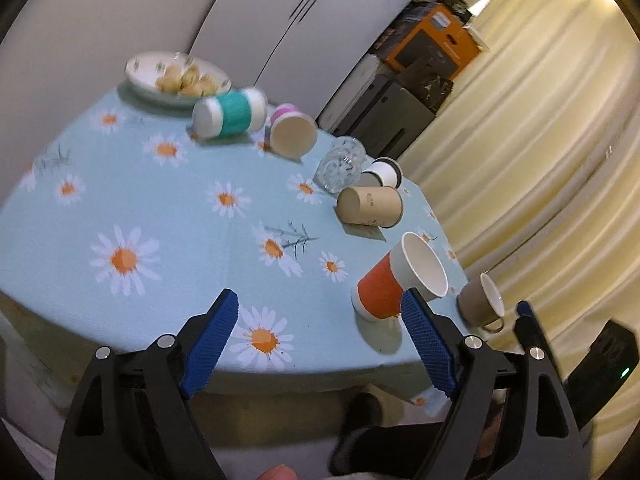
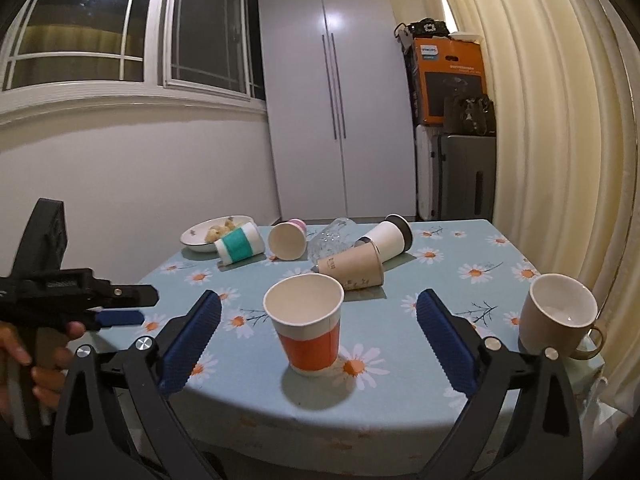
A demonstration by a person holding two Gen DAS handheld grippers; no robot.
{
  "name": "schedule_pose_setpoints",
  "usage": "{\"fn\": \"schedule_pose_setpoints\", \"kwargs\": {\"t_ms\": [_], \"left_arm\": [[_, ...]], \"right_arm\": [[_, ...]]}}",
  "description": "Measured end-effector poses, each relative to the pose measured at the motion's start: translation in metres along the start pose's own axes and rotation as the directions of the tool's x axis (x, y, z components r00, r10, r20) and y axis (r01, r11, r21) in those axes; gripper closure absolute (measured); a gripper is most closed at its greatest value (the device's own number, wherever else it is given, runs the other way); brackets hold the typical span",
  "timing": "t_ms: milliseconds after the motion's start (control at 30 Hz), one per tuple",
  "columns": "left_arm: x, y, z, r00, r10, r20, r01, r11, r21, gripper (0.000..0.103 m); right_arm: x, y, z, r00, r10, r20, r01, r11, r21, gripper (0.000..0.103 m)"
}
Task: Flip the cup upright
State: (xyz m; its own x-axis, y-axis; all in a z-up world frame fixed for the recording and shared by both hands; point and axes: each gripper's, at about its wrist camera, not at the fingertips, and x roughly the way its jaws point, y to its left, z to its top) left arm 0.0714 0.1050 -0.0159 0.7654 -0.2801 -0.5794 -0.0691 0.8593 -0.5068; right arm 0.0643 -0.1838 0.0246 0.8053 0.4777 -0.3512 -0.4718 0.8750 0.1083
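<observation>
Your round table under the pale blue daisy-print cloth (image 2: 460, 380) fills the lower half of the right wrist view. Your right gripper (image 2: 318, 312) sits at the bottom of that frame with its blue-padded fingers spread wide, holding nothing. Your left gripper (image 1: 320, 308) fills the bottom of the left wrist view, likewise spread and empty; from the right wrist camera it shows at the left edge.

The orange-and-white paper cup (image 2: 306, 324) stands upright, mouth up, at centre frame between your right gripper's fingers, touching neither. At the right edge a beige ceramic mug (image 2: 558, 316) stands upright near the table rim.

Across the middle of the frame lie the tipped cups: a brown paper cup (image 2: 352, 268), a white cup with a dark lid (image 2: 388, 238), a clear cut-glass tumbler (image 2: 330, 238), a pink-based paper cup (image 2: 286, 240) and a teal-banded white cup (image 2: 240, 246). Left of those sits a white plate of food (image 2: 196, 240).
</observation>
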Motion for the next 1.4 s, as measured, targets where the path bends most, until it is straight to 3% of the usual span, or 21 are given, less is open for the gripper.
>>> {"fn": "schedule_pose_setpoints", "kwargs": {"t_ms": [233,333,600,667,933,1400], "left_arm": [[-0.024,-0.024,-0.019,0.997,-0.013,0.070,0.006,0.995,0.097,0.017],[-0.036,-0.038,-0.030,0.993,-0.010,0.115,-0.008,0.988,0.155,0.008],[-0.052,-0.075,-0.059,0.985,0.015,0.173,-0.069,0.949,0.309,0.007],[-0.053,-0.078,-0.066,0.984,0.027,0.175,-0.083,0.945,0.315,0.007],[-0.059,-0.084,-0.080,0.983,0.043,0.179,-0.099,0.943,0.319,0.007],[-0.052,-0.090,-0.086,0.981,0.083,0.175,-0.140,0.929,0.343,0.007]], "right_arm": [[-0.028,-0.022,0.007,1.000,0.001,-0.004,-0.001,1.000,0.002,0.005],[-0.035,-0.032,0.008,1.000,0.012,-0.028,-0.012,1.000,0.006,0.005],[-0.048,-0.046,0.004,0.990,0.083,-0.110,-0.079,0.996,0.039,0.005],[-0.050,-0.050,0.003,0.983,0.115,-0.145,-0.106,0.992,0.071,0.005],[-0.072,-0.050,-0.001,0.981,0.136,-0.138,-0.126,0.989,0.080,0.005],[-0.061,-0.036,-0.007,0.979,0.095,-0.183,-0.093,0.995,0.018,0.005]]}}
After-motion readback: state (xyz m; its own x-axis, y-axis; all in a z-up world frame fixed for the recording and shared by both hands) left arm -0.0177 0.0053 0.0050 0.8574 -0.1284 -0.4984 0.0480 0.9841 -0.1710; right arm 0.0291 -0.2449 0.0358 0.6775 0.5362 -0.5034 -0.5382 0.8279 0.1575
